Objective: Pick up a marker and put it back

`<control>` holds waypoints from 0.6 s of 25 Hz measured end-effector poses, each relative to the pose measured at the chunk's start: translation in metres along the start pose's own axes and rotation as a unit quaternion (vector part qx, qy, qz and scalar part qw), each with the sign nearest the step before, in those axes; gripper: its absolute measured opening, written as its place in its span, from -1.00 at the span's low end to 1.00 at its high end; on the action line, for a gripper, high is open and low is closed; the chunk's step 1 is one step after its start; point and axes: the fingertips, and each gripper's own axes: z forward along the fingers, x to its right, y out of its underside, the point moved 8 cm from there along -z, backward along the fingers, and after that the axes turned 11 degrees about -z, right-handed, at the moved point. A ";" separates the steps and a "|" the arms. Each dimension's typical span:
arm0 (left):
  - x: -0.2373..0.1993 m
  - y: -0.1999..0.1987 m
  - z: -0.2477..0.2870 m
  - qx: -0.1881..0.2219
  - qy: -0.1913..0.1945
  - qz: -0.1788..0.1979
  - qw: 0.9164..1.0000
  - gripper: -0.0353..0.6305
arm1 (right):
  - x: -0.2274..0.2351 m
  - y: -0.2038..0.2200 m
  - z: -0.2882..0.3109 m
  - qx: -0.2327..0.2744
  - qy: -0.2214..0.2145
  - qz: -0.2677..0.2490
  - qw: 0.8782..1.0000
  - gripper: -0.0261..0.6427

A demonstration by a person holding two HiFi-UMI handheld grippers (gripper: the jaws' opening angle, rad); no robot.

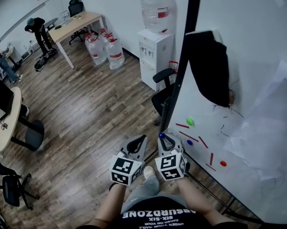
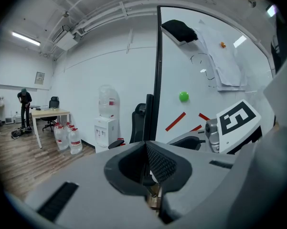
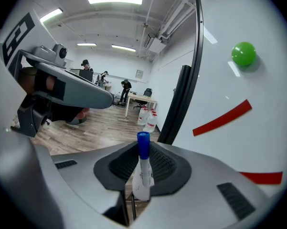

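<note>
The right gripper is clamped on the marker, which stands upright between its jaws, blue cap uppermost. Just beside it, the left gripper has its jaws together, nothing in them. Close on the right runs the whiteboard, its black edge post ahead of both grippers, a black chair by it. Open wood floor spreads left. Farther off, a water dispenser carries a clear bottle, with jugs on the floor beside it

Bright, even light from ceiling strip lights; gripper views bulge and darken at edges.
</note>
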 end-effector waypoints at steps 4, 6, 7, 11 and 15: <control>0.003 0.002 -0.003 0.002 0.002 0.001 1.000 -0.87 | 0.002 -0.003 -0.006 0.009 0.009 0.003 1.000 -0.73; 0.005 0.002 -0.004 0.003 0.003 0.002 1.000 -0.87 | 0.004 -0.005 -0.010 0.015 0.015 0.007 1.000 -0.73; 0.006 0.002 -0.005 0.004 0.004 0.002 1.000 -0.87 | 0.005 -0.007 -0.013 0.019 0.017 0.010 1.000 -0.73; 0.012 0.003 -0.011 0.004 0.005 0.005 1.000 -0.87 | 0.008 -0.013 -0.025 0.041 0.028 0.020 0.999 -0.73; 0.016 0.002 -0.018 0.009 0.006 0.008 1.000 -0.87 | 0.013 -0.023 -0.039 0.067 0.038 0.024 0.997 -0.73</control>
